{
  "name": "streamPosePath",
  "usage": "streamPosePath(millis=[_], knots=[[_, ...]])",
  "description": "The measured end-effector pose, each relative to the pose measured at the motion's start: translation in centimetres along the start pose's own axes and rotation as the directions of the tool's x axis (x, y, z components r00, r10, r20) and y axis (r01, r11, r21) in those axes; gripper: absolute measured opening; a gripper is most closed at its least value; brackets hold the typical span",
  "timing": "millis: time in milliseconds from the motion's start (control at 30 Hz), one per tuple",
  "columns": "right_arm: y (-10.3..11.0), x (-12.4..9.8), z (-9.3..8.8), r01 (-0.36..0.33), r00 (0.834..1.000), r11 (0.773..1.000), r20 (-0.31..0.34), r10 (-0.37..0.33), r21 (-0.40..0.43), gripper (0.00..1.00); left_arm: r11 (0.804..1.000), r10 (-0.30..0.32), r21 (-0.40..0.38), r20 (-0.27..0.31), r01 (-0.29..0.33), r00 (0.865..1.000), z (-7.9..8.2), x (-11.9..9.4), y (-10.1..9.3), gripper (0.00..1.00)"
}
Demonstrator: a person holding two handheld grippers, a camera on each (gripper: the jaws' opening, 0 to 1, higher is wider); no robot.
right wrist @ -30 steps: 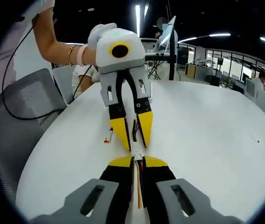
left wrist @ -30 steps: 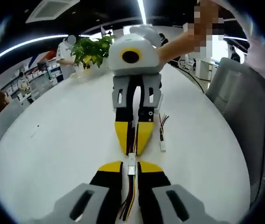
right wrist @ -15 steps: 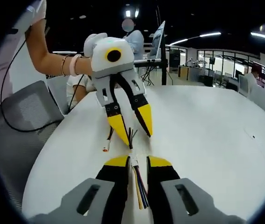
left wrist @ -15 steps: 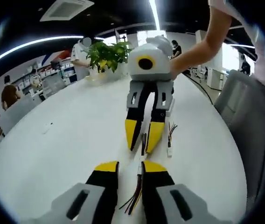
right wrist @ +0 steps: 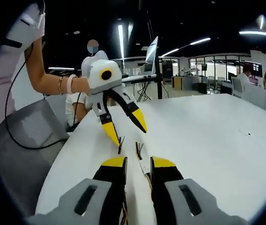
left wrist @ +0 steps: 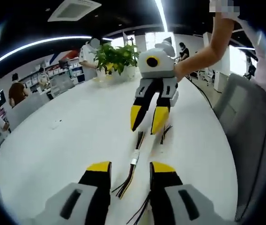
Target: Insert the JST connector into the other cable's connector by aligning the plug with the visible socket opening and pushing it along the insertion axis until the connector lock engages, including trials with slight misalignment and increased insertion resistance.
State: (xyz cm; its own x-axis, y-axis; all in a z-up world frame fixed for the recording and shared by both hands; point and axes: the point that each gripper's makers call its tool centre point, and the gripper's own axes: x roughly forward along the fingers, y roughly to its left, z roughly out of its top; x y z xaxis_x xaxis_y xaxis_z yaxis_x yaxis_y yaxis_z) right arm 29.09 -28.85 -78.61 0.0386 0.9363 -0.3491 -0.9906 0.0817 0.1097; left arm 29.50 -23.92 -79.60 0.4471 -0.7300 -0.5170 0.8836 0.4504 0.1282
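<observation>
The cable pair lies on the white table (left wrist: 62,140), its white JST connector (left wrist: 134,159) in the gap between my left gripper's (left wrist: 130,167) open jaws. Coloured wires trail toward me and dark wires (left wrist: 140,138) run away. The two halves look joined. My right gripper (left wrist: 145,130) hovers beyond it, open, holding nothing. In the right gripper view the same cable (right wrist: 143,161) rests between my right gripper's (right wrist: 137,161) open jaws. Past it, the left gripper (right wrist: 130,138) hangs open above the table.
A spare cable (left wrist: 165,132) lies just right of the joined one. A potted plant (left wrist: 116,54) stands at the table's far edge. Grey chairs (left wrist: 250,122) (right wrist: 20,136) flank the table. A raised screen (right wrist: 151,51) stands behind it, and people are in the background.
Both grippers have opened and drawn back and up from each other. The cable they held between them has been let go and lies on the table.
</observation>
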Motion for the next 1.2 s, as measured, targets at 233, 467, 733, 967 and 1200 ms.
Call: streamPosePath(millis=[233,467,733,967,1200], knots=[[0.4,-1.3,0.3,0.017,1.0,0.999,0.017,-0.017,0.028,0.11,0.999,0.035,-0.033,0.004,-0.035,0.999,0.0,-1.5,-0.5,0.29],[1.4,-1.6,0.1,0.014,1.0,1.0,0.019,-0.015,0.018,0.12,0.998,0.036,-0.042,-0.008,-0.037,0.999,-0.7,-2.1,-1.3,0.29],[1.9,-2.1,-2.1,0.021,0.999,0.999,-0.034,-0.019,0.046,0.11,0.997,0.015,-0.081,-0.004,-0.016,1.0,-1.4,-2.1,-2.7,0.29],[2.6,-2.4,-3.2,0.025,0.999,0.997,-0.05,-0.021,0.072,0.07,0.99,-0.005,-0.141,0.039,0.01,0.999,-1.2,-2.0,-4.0,0.28],[3.0,-2.4,-3.9,0.024,0.998,0.996,-0.061,-0.02,0.081,0.06,0.986,-0.002,-0.164,0.037,0.008,0.999,-1.8,-1.9,-4.7,0.27]])
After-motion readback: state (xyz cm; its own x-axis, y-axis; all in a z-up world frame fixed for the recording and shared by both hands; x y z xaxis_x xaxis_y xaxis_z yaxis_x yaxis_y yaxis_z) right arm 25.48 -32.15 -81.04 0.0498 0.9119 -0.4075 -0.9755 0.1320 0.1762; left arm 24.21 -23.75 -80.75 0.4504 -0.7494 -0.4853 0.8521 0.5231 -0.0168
